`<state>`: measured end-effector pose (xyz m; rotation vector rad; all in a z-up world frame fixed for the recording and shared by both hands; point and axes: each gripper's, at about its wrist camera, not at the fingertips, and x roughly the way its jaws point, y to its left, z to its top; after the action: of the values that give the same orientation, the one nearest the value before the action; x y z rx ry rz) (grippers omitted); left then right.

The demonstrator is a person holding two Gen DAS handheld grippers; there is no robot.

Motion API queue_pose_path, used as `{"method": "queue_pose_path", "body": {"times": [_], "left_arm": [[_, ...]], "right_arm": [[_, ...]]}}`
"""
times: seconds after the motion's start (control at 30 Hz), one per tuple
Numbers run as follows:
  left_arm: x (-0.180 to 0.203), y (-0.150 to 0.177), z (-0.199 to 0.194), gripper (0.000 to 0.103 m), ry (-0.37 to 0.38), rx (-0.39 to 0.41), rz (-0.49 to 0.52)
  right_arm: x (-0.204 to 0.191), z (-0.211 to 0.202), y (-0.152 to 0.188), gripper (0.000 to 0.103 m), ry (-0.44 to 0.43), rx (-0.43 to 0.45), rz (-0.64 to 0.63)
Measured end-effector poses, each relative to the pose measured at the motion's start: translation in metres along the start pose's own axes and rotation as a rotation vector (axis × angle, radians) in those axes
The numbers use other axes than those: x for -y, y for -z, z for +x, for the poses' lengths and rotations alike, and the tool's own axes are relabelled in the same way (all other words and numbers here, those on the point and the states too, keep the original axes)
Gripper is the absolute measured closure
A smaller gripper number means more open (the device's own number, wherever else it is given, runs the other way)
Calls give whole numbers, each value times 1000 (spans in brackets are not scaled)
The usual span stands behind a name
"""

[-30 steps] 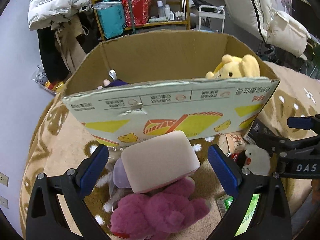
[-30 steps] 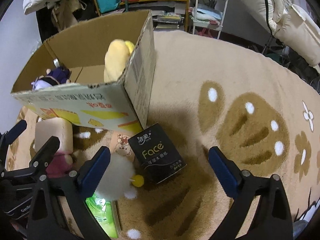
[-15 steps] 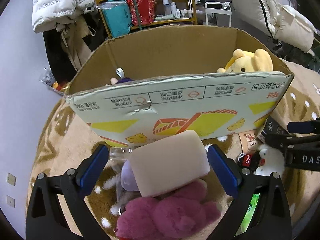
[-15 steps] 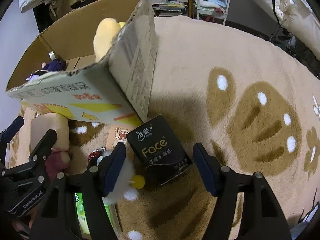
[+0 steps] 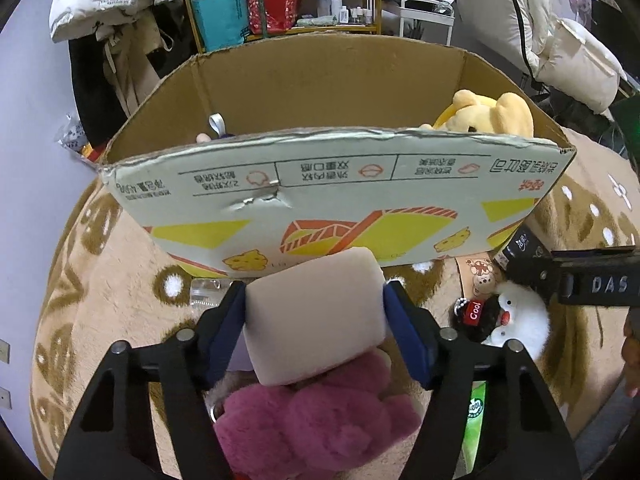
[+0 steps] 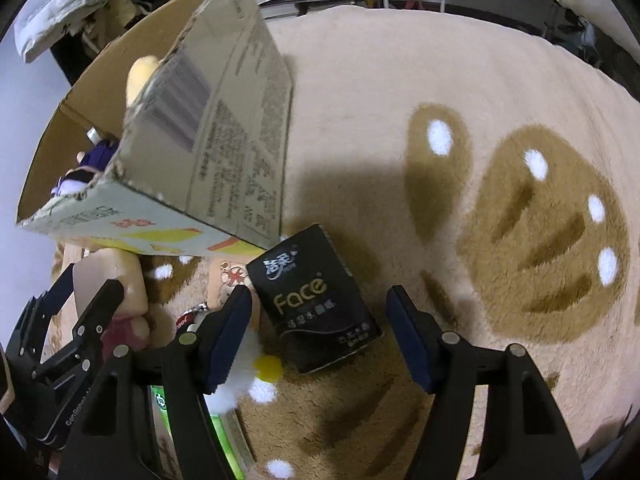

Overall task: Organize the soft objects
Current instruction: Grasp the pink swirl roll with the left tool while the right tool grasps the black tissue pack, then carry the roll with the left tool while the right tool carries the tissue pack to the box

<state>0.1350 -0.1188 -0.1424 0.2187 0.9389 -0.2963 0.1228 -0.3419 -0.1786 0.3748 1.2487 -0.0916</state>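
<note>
Carpet (image 6: 380, 80) — black pack (image 6: 316, 300) reads "Face", keychain tag (image 5: 475, 313) "Cool".

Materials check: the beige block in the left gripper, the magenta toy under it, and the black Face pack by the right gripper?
Beige block: looks like soft foam, matte, with rounded edges; foam is a guess.
Magenta toy: plush, with long fuzzy pile.
Black Face pack: looks like thin glossy film wrap with printed lettering, probably tissues.

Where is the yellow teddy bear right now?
The yellow teddy bear sits inside the cardboard box, in its far right corner in the left wrist view, peeking over the box's front wall.
</note>
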Motion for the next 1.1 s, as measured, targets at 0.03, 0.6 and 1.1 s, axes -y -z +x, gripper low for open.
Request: {"method": "queue_pose_path", "body": {"times": [0.03,0.6,1.1], "left_arm": [[-1,0,0,40,6,-4,-4],[-15,2,-9,64,57,-13,-67],[-26,13,-68,64,-18,127,-80]], "right_arm": [[-3,2,0,30,3,-5,-10],[-33,-25,7,47,42,72,-81],[-33,-54,32,48,-45,191,-108]]}}
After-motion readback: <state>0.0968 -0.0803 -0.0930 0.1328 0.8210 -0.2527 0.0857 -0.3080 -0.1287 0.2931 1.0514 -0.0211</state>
